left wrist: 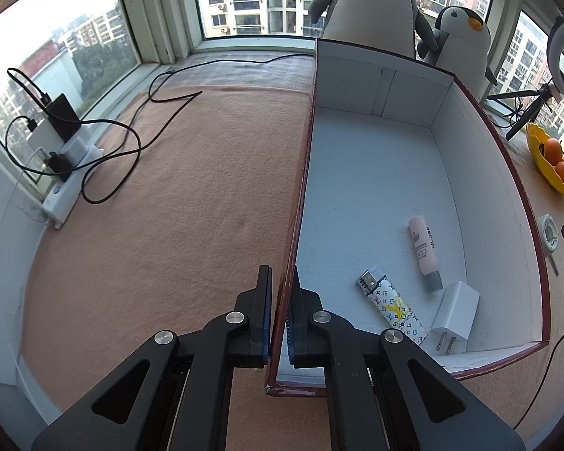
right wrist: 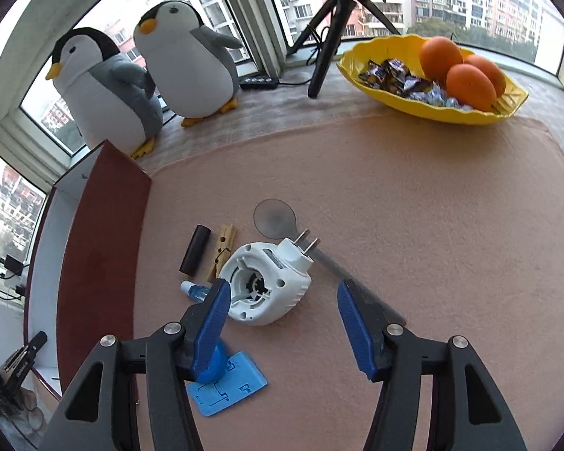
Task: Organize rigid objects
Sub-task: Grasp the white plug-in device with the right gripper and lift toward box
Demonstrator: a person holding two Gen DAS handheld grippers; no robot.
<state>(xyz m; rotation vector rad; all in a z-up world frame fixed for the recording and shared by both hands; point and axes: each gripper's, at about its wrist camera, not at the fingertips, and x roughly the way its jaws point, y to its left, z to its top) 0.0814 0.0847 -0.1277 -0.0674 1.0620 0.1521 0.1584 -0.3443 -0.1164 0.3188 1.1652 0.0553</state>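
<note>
My left gripper (left wrist: 280, 274) is shut on the left wall of the red-edged white box (left wrist: 376, 173), one finger on each side of it. Inside the box lie a patterned lighter (left wrist: 393, 306), a pink lip-balm tube (left wrist: 425, 251) and a white charger (left wrist: 455, 312). My right gripper (right wrist: 282, 289) hangs open just above a white plug-in device (right wrist: 267, 285) on the pink cloth, holding nothing. Around the device lie a black cylinder (right wrist: 195, 250), a wooden clothespin (right wrist: 222, 251), a small blue bottle (right wrist: 195, 291), a blue card (right wrist: 229, 387) and a clear disc (right wrist: 274, 216).
The box's red outer wall (right wrist: 101, 248) stands left of the loose items. Two plush penguins (right wrist: 184, 64) sit behind it at the window. A yellow bowl (right wrist: 432, 112) holds oranges and sweets, with a tripod (right wrist: 331, 37) beside it. A power strip with cables (left wrist: 71, 173) lies far left.
</note>
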